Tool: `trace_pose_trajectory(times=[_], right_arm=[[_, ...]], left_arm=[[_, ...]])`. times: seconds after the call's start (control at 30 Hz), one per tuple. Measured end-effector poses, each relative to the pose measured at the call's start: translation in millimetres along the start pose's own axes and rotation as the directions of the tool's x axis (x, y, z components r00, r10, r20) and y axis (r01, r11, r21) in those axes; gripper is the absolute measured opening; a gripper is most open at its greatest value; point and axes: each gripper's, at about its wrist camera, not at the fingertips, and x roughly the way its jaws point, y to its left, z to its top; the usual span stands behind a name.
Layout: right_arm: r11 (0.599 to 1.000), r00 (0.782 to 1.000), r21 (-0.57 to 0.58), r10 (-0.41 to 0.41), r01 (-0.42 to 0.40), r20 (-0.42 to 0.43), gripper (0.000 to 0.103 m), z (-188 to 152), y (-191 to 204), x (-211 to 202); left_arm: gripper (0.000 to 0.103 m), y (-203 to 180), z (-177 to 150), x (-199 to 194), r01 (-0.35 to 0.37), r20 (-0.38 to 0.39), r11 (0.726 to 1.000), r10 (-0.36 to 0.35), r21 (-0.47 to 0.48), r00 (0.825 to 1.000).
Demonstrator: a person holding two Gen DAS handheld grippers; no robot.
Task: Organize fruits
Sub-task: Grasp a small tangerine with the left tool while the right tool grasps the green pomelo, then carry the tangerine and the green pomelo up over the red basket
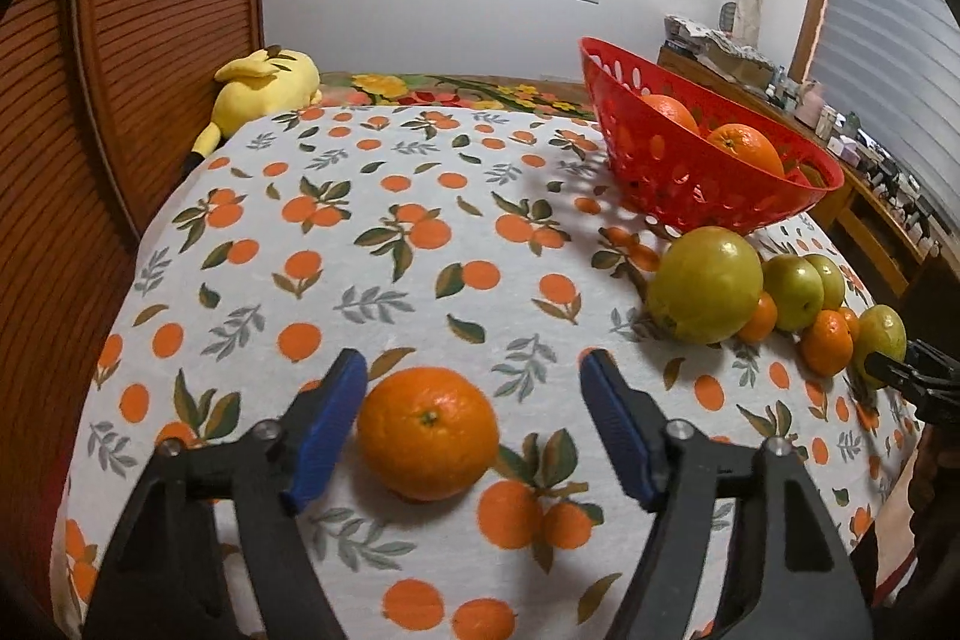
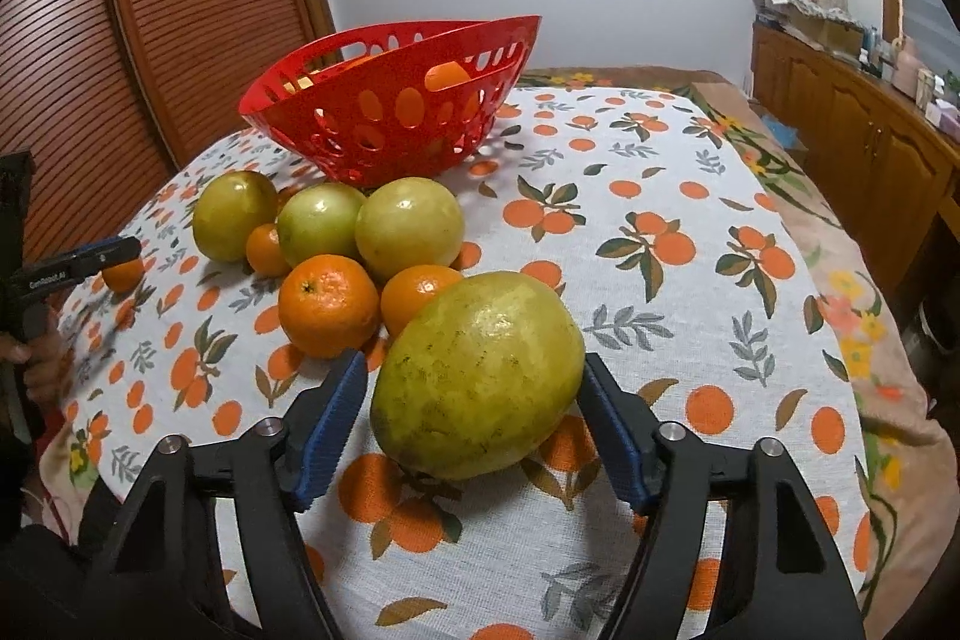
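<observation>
**Inspector:** Report the left side.

**Operator:** My left gripper [image 1: 473,415] has its fingers spread wide. A loose orange [image 1: 427,431] sits on the tablecloth [image 1: 360,244] between them. The left pad looks to be touching or nearly touching its skin; I cannot tell which. The right pad stands clear of it. Nothing is clamped.

**Inspector:** And the right?

**Operator:** My right gripper [image 2: 474,415] is likewise spread, straddling the large yellow-green fruit [image 2: 477,379]. The right pad is at or against its flank, while the left pad shows a narrow gap. It rests on the cloth, not lifted.

**Inspector:** Destination?

**Operator:** The red basket [image 2: 336,100] stands at the far side of the table, already holding at least two oranges. In front of it lies a cluster of green fruits [image 2: 409,220] and small oranges [image 2: 328,305], touching one another.

**Inspector:** Step in hand?

**Operator:** I judge it as the pre-grasp on both sides: each fruit is framed but neither is held.

**Inspector:** Next move?

**Operator:** Close evenly on each fruit. The large fruit nearly fills the opening, so I would seat it deeper before squeezing, otherwise it may roll into the cluster. Then lift clear of the neighbours and carry over the basket rim.
</observation>
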Motion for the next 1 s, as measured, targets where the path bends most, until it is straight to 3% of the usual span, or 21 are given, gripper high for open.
trace_pose_trajectory(times=[0.1,0.4,0.73,1.0], right_arm=[[1.000,1.000,0.010,0.000,0.000,0.001,0.068,0,-3,0],[1.000,1.000,0.009,0.003,-0.003,0.003,0.067,-1,-3,0],[1.000,1.000,0.005,0.004,-0.004,0.005,0.067,-1,-3,0],[1.000,1.000,0.012,0.018,-0.018,0.013,0.067,-1,-5,-2]], left_arm=[[0.057,4,-1,-2,-0.009,0.002,1.000,0.009,-0.009,1.000],[0.046,14,-12,4,-0.012,-0.041,0.999,0.010,-0.039,0.999],[0.045,5,-7,-4,0.044,-0.020,0.998,-0.045,-0.049,0.999],[0.045,-26,10,-10,0.101,0.013,0.995,-0.101,-0.006,0.995]])
